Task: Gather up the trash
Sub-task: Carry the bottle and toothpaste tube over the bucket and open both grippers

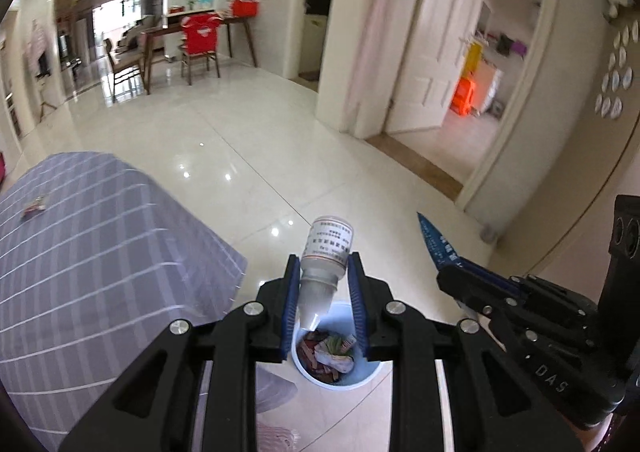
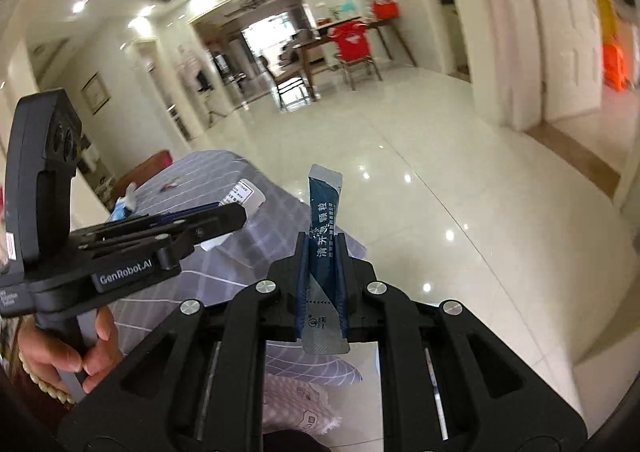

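Observation:
My left gripper (image 1: pixel 324 258) is shut on a small white dropper bottle (image 1: pixel 326 252) with a printed label, its nozzle pointing back toward the camera. Directly below it on the floor stands a pale blue bin (image 1: pixel 362 376) holding wrappers and scraps (image 1: pixel 328 352). My right gripper (image 2: pixel 322 238) is shut on a dark blue sachet (image 2: pixel 324 204) that sticks up past the pads. In the left wrist view the right gripper (image 1: pixel 448 276) sits to the right of the bin with the sachet (image 1: pixel 434 242) pointing out. In the right wrist view the left gripper (image 2: pixel 236 214) with the bottle (image 2: pixel 248 194) is at the left, held by a hand (image 2: pixel 80 356).
A table under a grey striped cloth (image 1: pixel 100 252) stands left of the bin, with a small scrap (image 1: pixel 36 208) on it; more scraps (image 2: pixel 170 184) and a crumpled tissue (image 2: pixel 126 200) show at its far end. A patterned fabric (image 2: pixel 296 408) lies below. Glossy tiled floor (image 1: pixel 248 132) stretches ahead; doorways at right.

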A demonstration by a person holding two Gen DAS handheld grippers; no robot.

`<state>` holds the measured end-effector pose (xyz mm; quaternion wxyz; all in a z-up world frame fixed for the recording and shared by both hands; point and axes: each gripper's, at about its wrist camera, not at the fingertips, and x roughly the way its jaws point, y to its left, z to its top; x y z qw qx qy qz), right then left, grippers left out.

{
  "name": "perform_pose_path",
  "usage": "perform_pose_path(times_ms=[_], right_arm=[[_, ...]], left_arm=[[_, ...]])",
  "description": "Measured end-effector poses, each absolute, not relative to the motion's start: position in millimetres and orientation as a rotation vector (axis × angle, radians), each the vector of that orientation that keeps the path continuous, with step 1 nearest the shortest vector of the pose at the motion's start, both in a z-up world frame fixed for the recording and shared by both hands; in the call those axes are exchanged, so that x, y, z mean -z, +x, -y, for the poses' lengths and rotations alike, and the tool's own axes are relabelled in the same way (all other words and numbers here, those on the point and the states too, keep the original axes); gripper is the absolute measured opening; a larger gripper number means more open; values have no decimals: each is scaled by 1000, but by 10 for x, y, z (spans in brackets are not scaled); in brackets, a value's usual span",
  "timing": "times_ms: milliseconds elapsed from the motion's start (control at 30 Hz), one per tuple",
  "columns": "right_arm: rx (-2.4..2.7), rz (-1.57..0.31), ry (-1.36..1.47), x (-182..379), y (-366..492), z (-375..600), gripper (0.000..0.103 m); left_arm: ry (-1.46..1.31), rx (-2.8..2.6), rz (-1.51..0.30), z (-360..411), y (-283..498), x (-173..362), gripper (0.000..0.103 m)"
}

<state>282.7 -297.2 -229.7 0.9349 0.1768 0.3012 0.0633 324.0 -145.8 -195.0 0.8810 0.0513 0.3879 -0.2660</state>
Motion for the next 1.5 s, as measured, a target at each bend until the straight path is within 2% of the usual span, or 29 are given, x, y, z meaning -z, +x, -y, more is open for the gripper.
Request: perform_pose_path(times_ms=[33,67,100,133,167,667,1400,1467,1500], right_arm=[[-110,-622,379,2377,2847,3047,17],[-97,-630,404,2454,2863,3108,28],[-79,-642,426,2524,2881,3170,51],[-50,-658,451,2614,2899,3245,61],[-36,-663,466,2681,2891,3294,63],[57,-647,501,2818,2582,3600,63],[193,-544,537,2780,2239,3838,72],[205,-540,544,2787,2218,3871,73],[207,-537,550,2789,2209,3883,73]], left_arm=[[121,557,-820,1562,3252,2015,24],[129,559,-824,1604,3253,2052,24],[141,557,-832,1676,3267,2111,24],[147,556,-846,1735,3286,2172,24],[152,557,-861,1788,3307,2232,24],[225,583,-933,2221,3275,2650,24],[258,626,-933,2502,3249,2654,25],[260,610,-939,2537,3267,2649,35],[264,594,-947,2543,3287,2651,58]])
